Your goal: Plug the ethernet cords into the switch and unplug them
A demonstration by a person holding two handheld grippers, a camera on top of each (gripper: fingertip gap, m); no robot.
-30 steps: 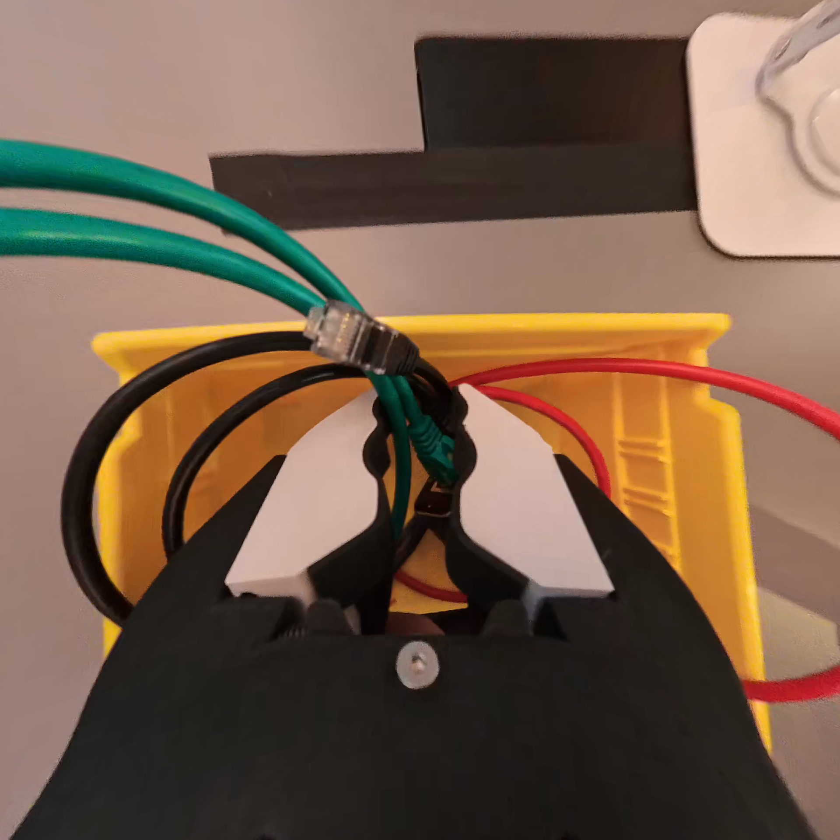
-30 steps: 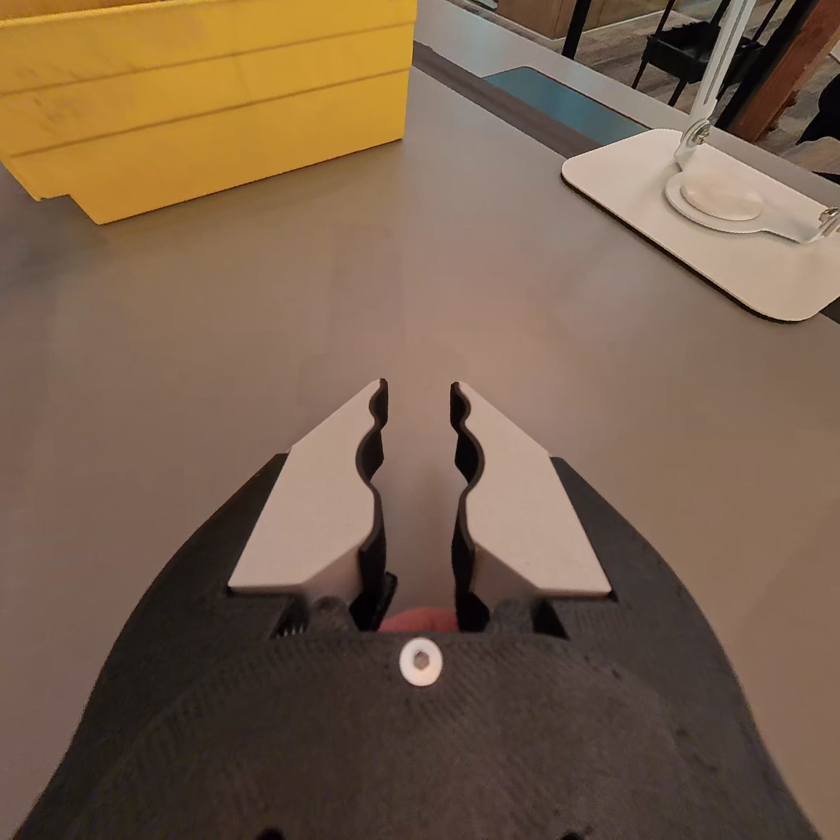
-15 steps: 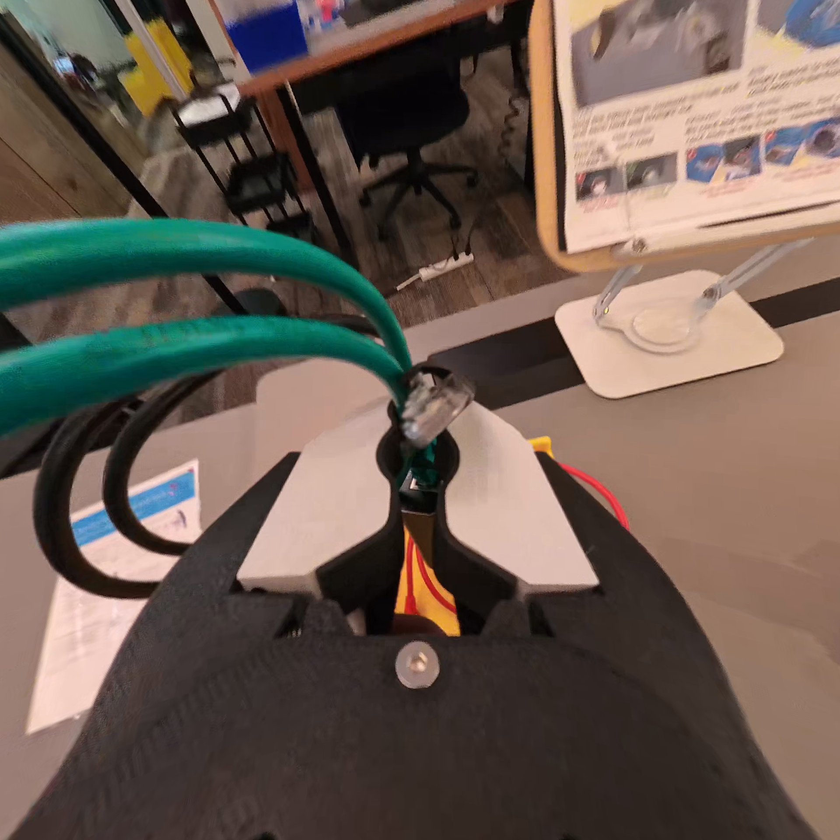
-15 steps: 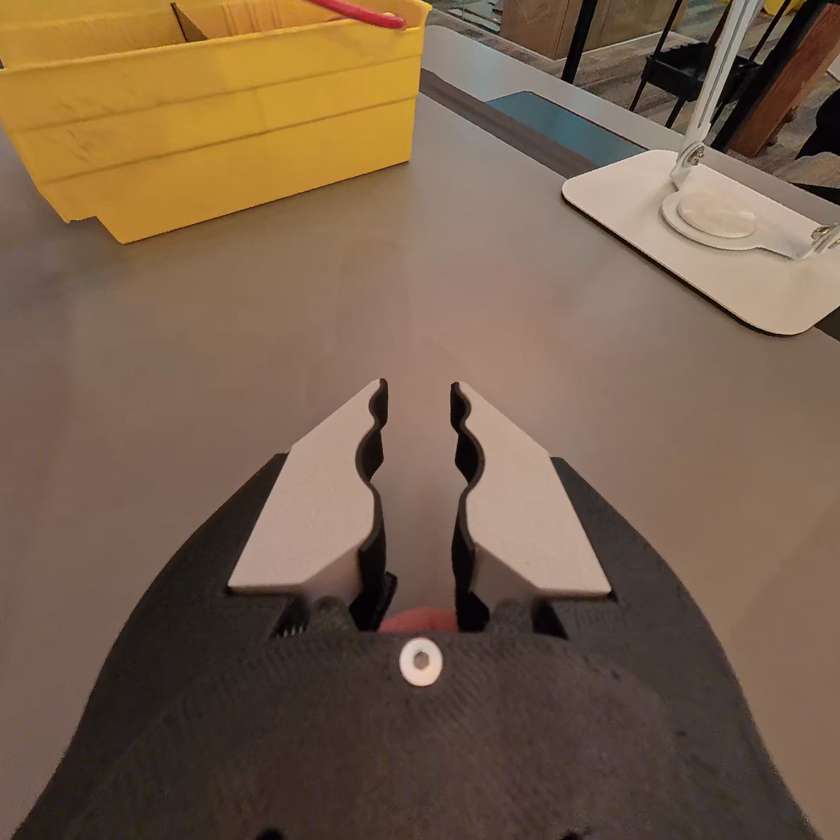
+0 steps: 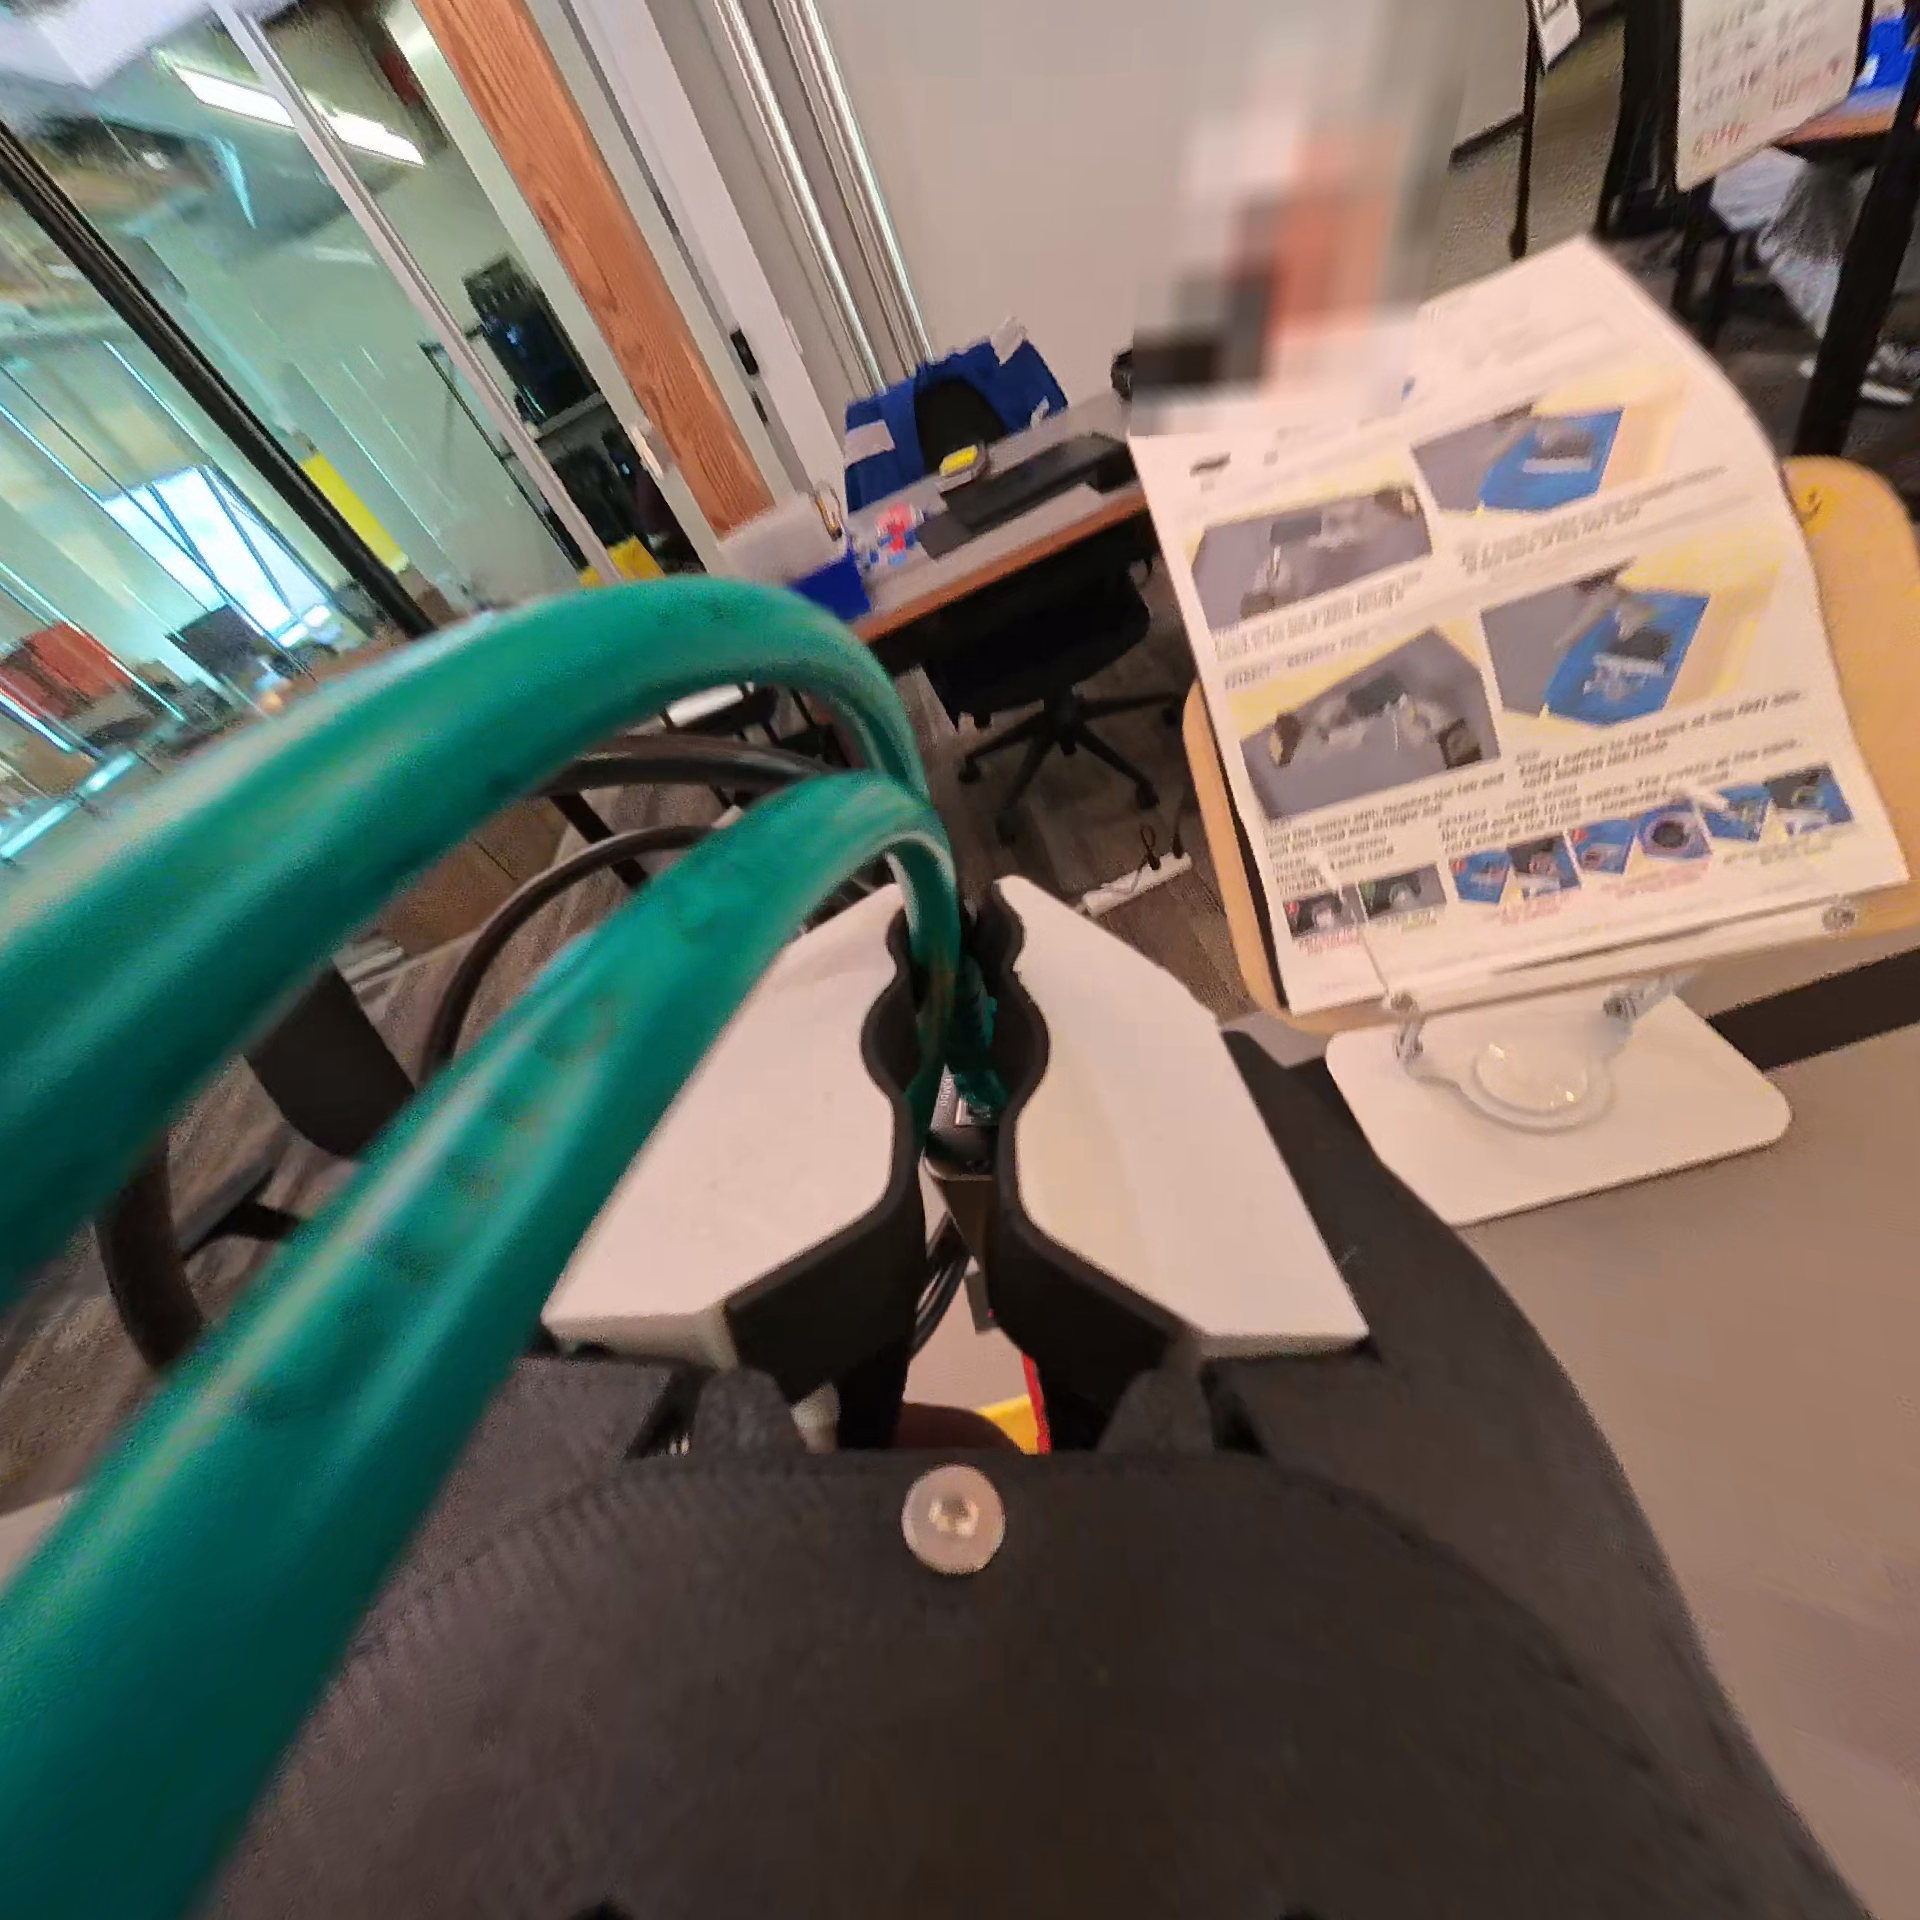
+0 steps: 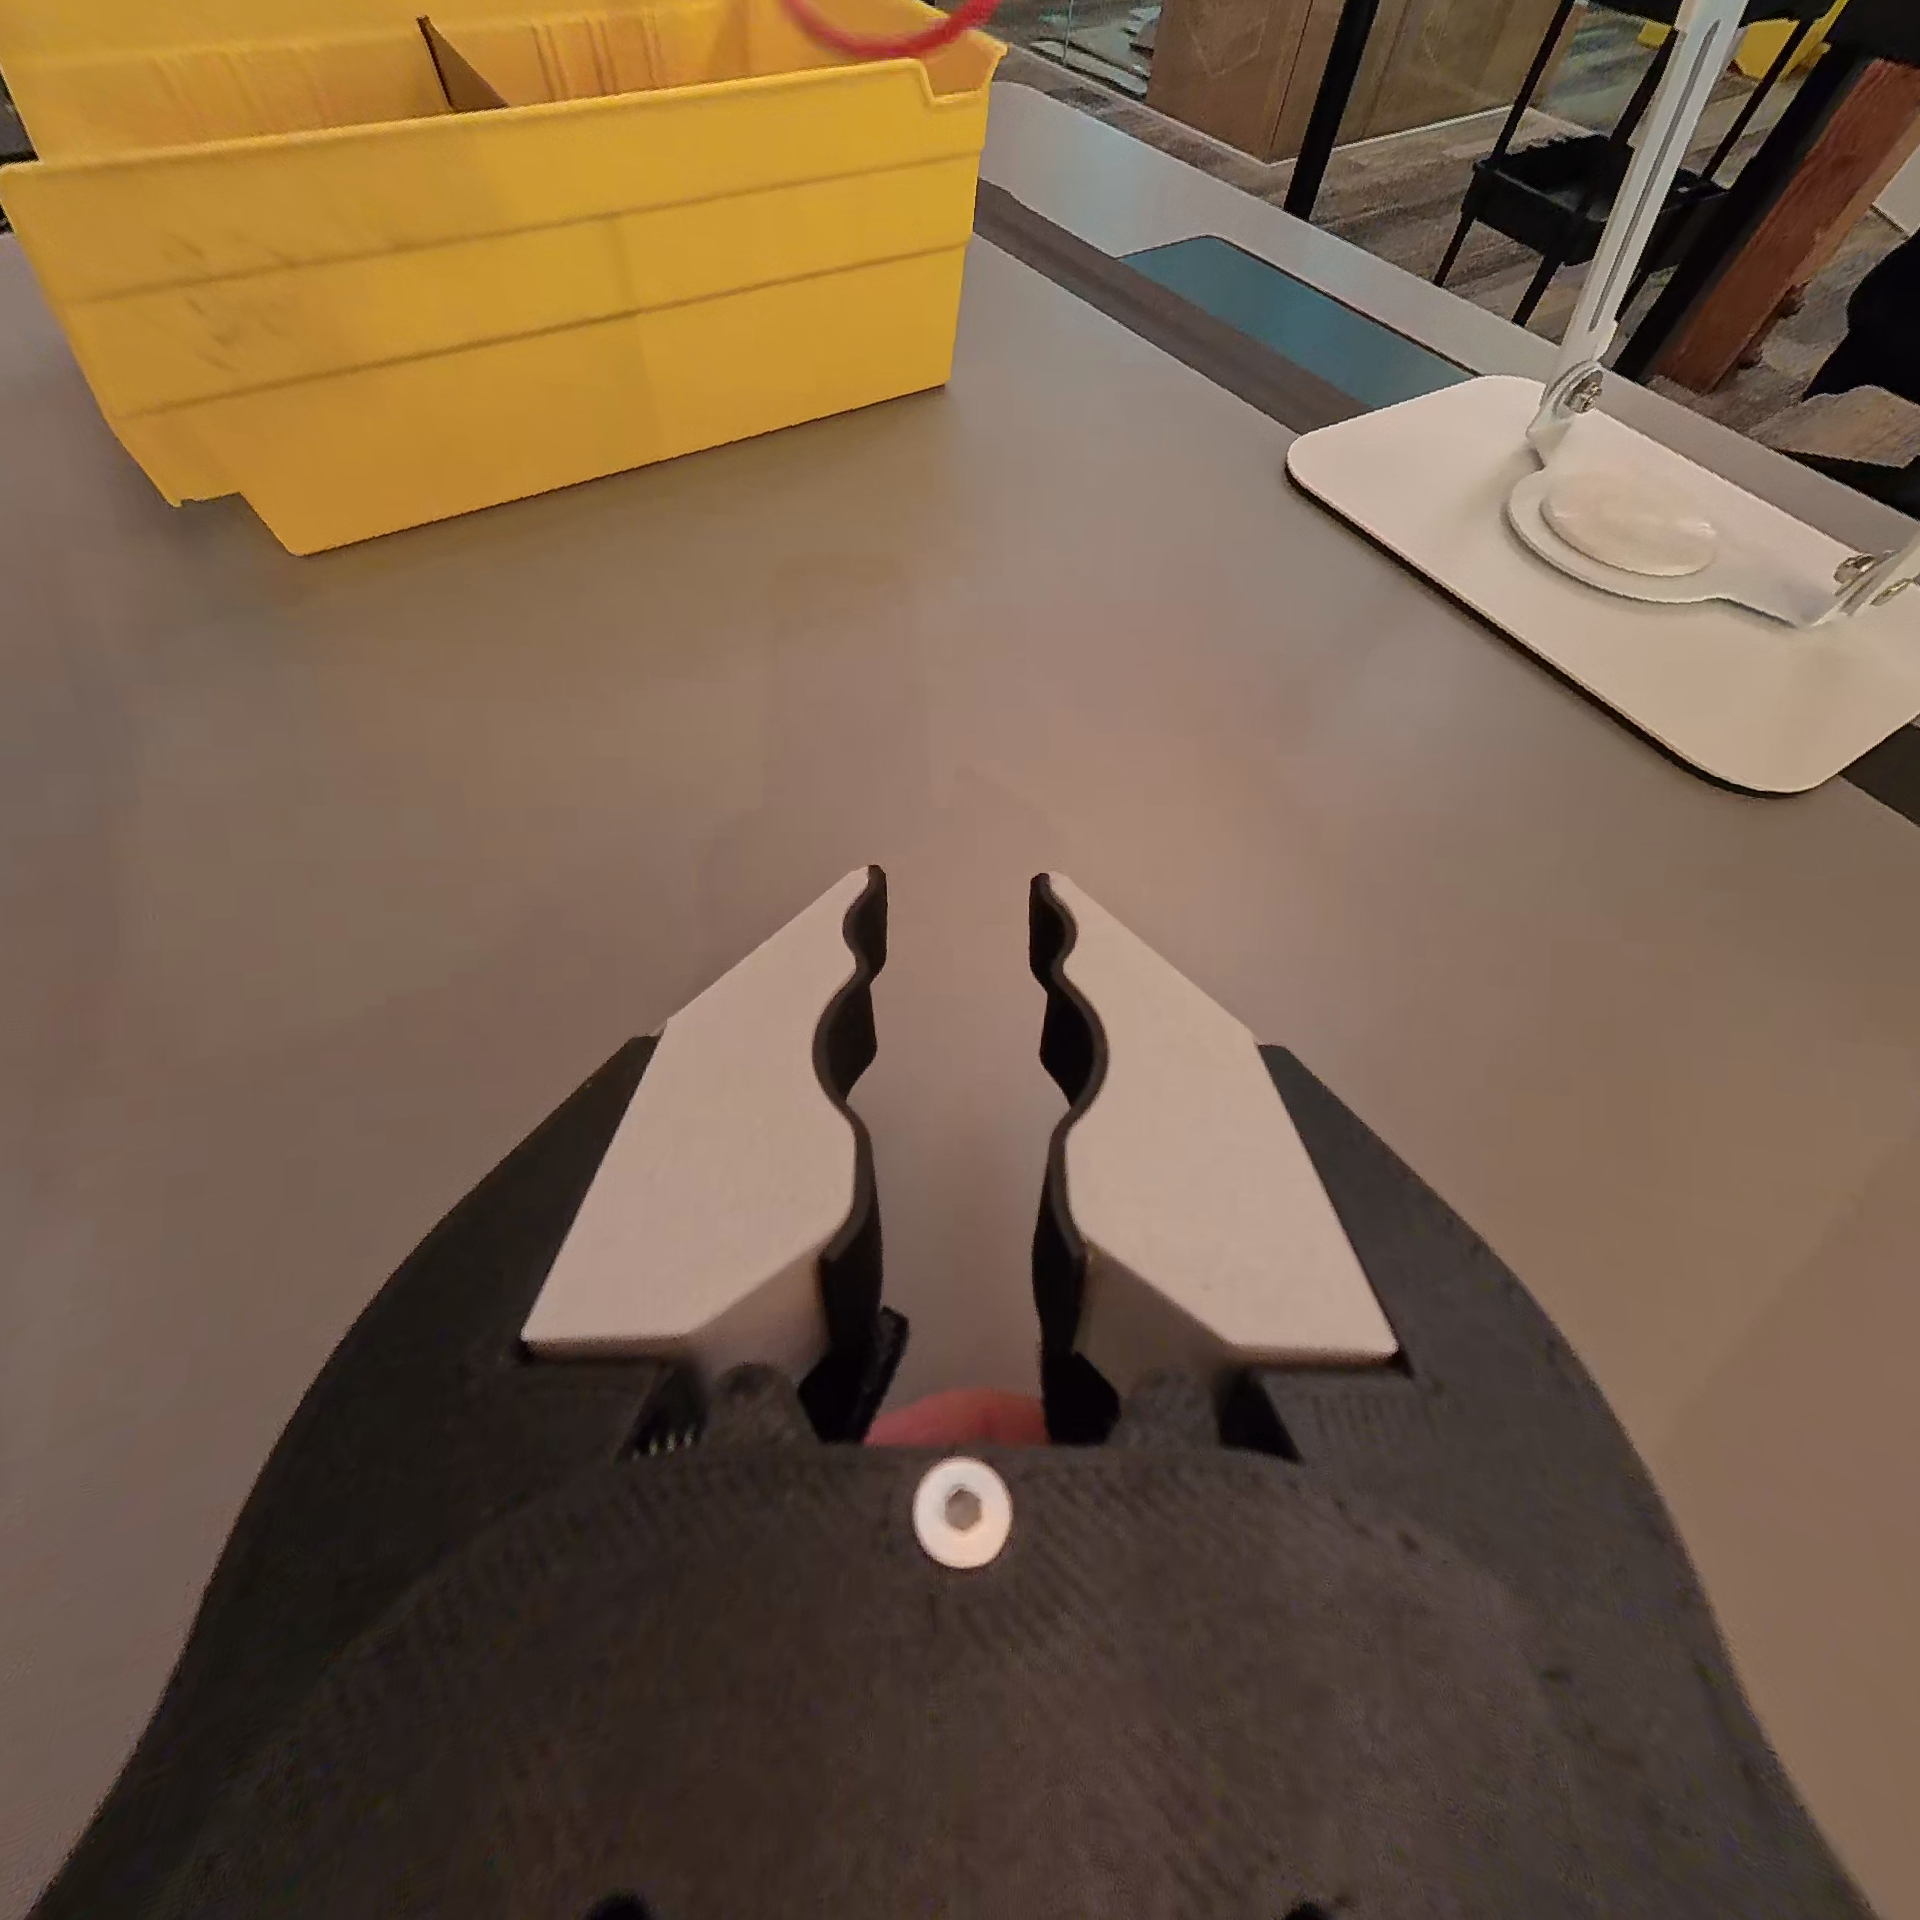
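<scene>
We see a grey table [image 6: 623, 727] that fills most of the right wrist view. A yellow bin [image 6: 540, 281] with an inner divider stands at its far left, and a loop of red cord [image 6: 883, 31] rises above the bin's far rim. The white base [image 6: 1621, 582] of a document stand sits at the far right, well apart from the bin. In the left wrist view this stand carries an illustrated instruction sheet [image 5: 1507, 665], tilted toward us.

The green ethernet cord [image 5: 416, 935] dominates the left wrist view. Its two thick runs arc in from the left, blurred, and block much of the room behind. A black cord [image 5: 499, 914] loops behind the green runs.

The left gripper [image 5: 954, 935] is closed narrowly on the green ethernet cord; the ribbed green strain relief sits pinched in the scalloped notch between the tips. A small dark part lies lower in the gap; we cannot identify it. The right gripper [image 6: 956, 894] stands parted with a moderate gap, holds nothing, and hovers over bare table. The switch does not show clearly in either view.

One second ago the left gripper pointed down into the bin. It now points outward across the room, with the cords lifted clear. The right gripper keeps the same gap, and more of the bin's interior shows than before.
</scene>
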